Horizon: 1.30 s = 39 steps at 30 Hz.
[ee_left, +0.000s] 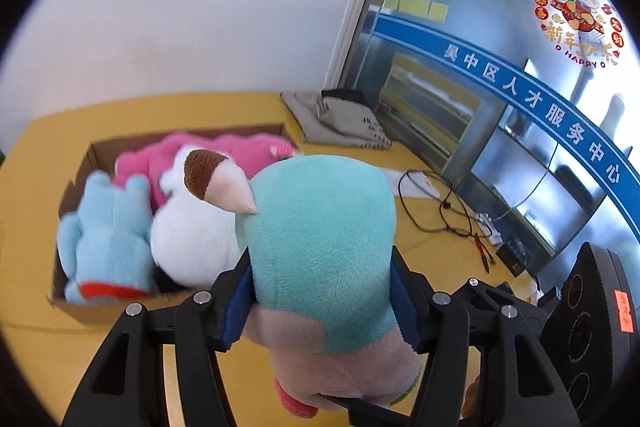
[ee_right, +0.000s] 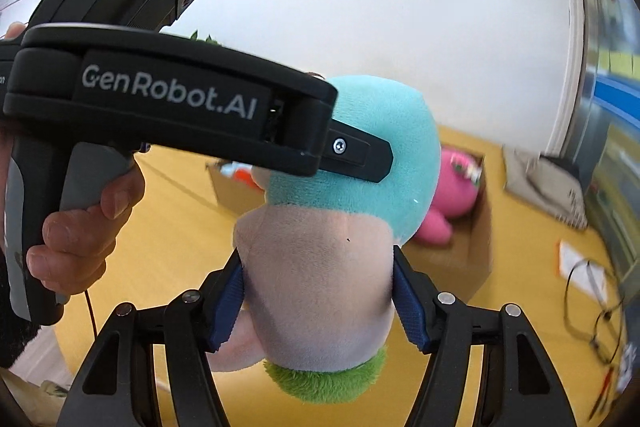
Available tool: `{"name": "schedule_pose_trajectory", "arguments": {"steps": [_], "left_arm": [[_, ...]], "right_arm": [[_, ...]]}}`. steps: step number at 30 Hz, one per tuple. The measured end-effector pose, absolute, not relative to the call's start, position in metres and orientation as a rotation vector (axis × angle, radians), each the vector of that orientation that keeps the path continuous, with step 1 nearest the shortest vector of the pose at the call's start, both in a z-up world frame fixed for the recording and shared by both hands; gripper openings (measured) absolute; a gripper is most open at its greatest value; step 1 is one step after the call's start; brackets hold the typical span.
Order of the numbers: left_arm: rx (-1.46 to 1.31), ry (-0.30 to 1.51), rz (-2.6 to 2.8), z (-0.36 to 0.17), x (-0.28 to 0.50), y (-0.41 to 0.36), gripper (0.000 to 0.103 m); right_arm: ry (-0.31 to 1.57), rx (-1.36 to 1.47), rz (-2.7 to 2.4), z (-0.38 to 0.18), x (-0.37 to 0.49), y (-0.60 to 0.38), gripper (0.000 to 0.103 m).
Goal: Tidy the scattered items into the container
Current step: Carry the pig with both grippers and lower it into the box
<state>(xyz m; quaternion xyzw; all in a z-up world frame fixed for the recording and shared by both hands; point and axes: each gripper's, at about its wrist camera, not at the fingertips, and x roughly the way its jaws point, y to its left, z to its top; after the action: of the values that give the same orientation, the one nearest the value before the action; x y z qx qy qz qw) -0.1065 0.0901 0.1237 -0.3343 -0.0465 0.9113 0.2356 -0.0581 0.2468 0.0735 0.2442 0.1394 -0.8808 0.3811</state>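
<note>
So the teal-and-pink plush (ee_left: 320,247) is the item in play right now; it's up in the air, off the yellow floor (ee_left: 40,163), held between both tools at once; the left gripper (ee_left: 320,291) has its blue pads pressed into the teal part on either side, and the right gripper (ee_right: 318,303) is squeezed onto the pale pink part lower down, with a fuzzy green bit (ee_right: 324,383) poking out below; in the right wrist view you can see the left tool's black body crossing over the toy and a hand (ee_right: 80,231) wrapped round its grip; the cardboard box (ee_left: 76,307) sits on the floor just beyond the toy, open on top; already inside it are a light blue plush (ee_left: 104,243), a white plush with a brown-tipped ear (ee_left: 196,227) and a hot pink plush (ee_left: 192,155), so I'd guess most of the tidying is done; what's left, going by this, is carrying this one over the rim and letting go; the box looks pretty full, so it'll probably end up perched on top of the others; I can't spot any other loose toys, though the floor near the glass wall has a tangle of black cables (ee_left: 440,203) and a grey folded bag (ee_left: 340,119), and I doubt those count.
</note>
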Motion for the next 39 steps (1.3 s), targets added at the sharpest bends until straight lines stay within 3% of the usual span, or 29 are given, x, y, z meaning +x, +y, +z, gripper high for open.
{"name": "schedule_pose_trajectory", "arguments": {"steps": [11, 18, 26, 34, 39], "left_arm": [[-0.627, -0.055, 2.527, 0.234, -0.148, 0.110, 0.059], [-0.576, 0.008, 2.541, 0.250, -0.179, 0.139, 0.059], [-0.799, -0.013, 2.492, 0.172, -0.248, 0.155, 0.059], [-1.168, -0.027, 2.392, 0.046, -0.305, 0.170, 0.060], [-1.255, -0.017, 2.339, 0.012, -0.313, 0.175, 0.064]], "right_arm": [[0.387, 0.342, -2.333, 0.177, -0.113, 0.251, 0.071], [0.359, 0.257, -2.370, 0.206, -0.154, 0.263, 0.072], [0.272, 0.390, -2.348, 0.161, -0.212, 0.267, 0.072], [0.197, 0.633, -2.269, 0.038, -0.269, 0.269, 0.073], [0.191, 0.786, -2.244, -0.012, -0.285, 0.264, 0.074]]}}
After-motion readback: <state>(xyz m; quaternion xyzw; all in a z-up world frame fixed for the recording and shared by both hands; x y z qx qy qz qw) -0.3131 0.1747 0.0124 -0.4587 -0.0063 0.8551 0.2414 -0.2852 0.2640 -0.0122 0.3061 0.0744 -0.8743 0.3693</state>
